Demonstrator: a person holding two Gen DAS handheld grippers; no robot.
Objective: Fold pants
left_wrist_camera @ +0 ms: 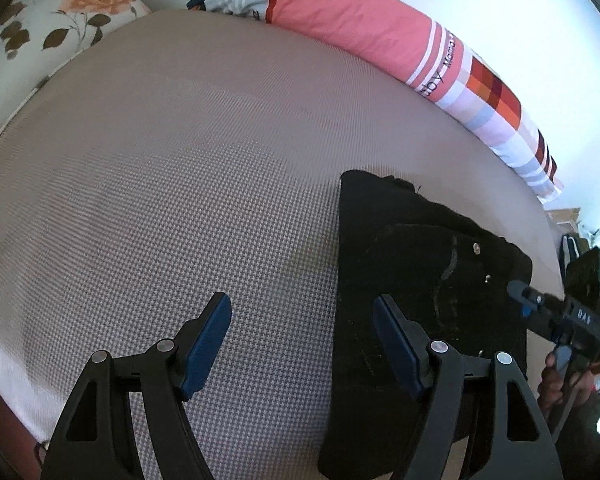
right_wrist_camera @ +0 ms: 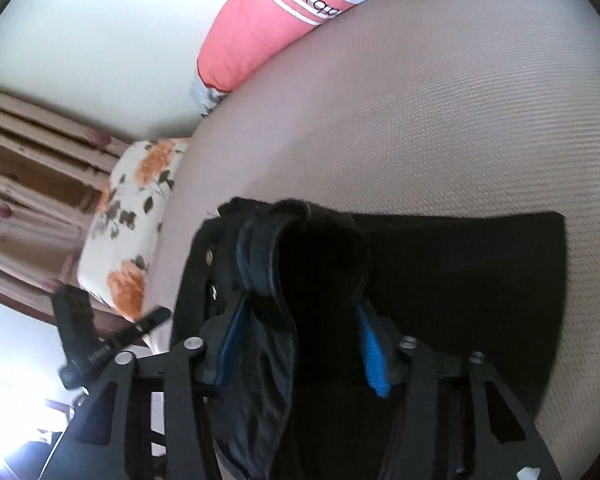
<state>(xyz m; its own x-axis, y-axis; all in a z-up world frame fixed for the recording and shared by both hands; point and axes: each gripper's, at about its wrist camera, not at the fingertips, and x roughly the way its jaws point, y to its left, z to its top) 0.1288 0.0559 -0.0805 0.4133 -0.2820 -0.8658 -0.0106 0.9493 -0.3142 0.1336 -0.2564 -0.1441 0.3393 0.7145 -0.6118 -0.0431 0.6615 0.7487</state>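
Your right gripper (right_wrist_camera: 300,320) grasps the pants (right_wrist_camera: 460,280) waistband, lower centre; left gripper (left_wrist_camera: 302,344) gapes empty. Loose pinch could slip, undoing the fold.

Both wrist views close, angled down over bed (left_wrist_camera: 180,160); shared: black pants (left_wrist_camera: 420,280), pink pillow (left_wrist_camera: 340,12).

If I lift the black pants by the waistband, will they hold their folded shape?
Probably not: the black pants already droop in loose folds between the right gripper fingers, so they look floppy. The thick seams and rivets suggest fairly heavy denim that would likely sag.
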